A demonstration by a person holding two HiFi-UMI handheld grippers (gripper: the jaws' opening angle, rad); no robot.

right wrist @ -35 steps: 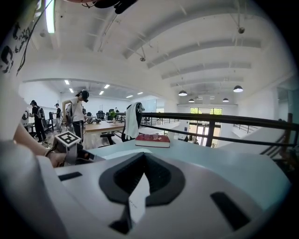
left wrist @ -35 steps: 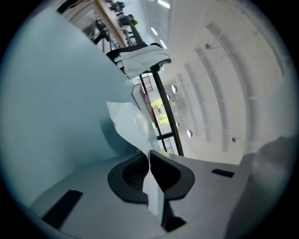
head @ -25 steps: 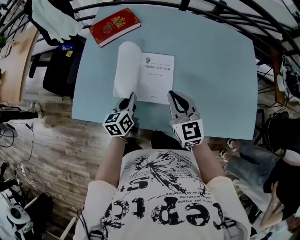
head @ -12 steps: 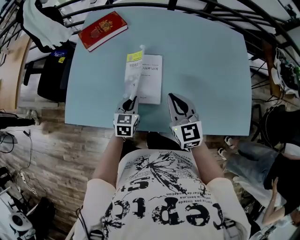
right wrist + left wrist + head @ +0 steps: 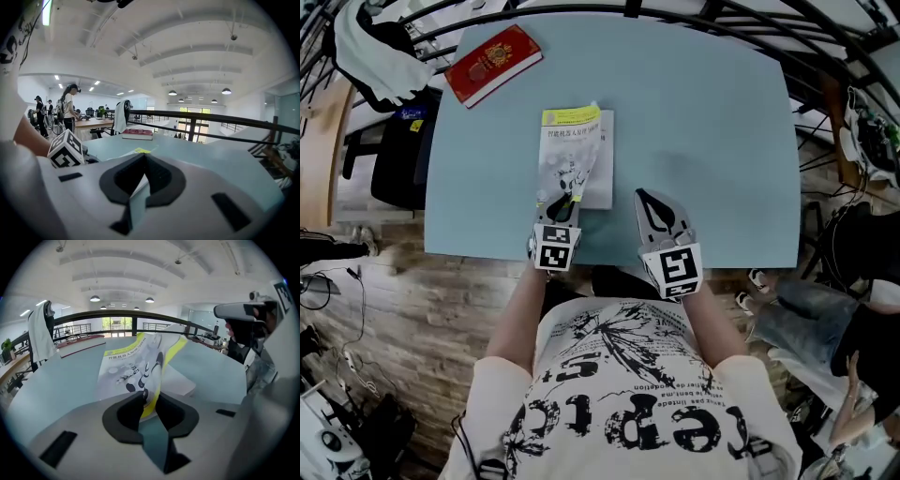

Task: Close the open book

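The book (image 5: 577,157) lies at the upper centre of the head view, on the pale blue table (image 5: 712,122), and it is nearly shut – its yellow-and-white front cover (image 5: 133,369) is folded over the page block (image 5: 180,383) but, seen from the left gripper view, it stands tilted and bowed, not flat. The cover's near corner sits between the jaws of the left gripper (image 5: 149,401), which have just been opening: the pads stand apart with the thin cover loose in the gap, leaning toward one side. Just below and to the right of the book in the head view, the right gripper (image 5: 645,197) hovers over bare table, its jaws together on nothing, apart from the book. A red book (image 5: 497,64) lies well away at the upper left (no part of this).

The risk I see is the cover – released while raised, it may spring back up and leave the book half open. Pulling the left gripper back carelessly could also snag the corner on a pad and drag the cover open or slide the book toward the table's near edge
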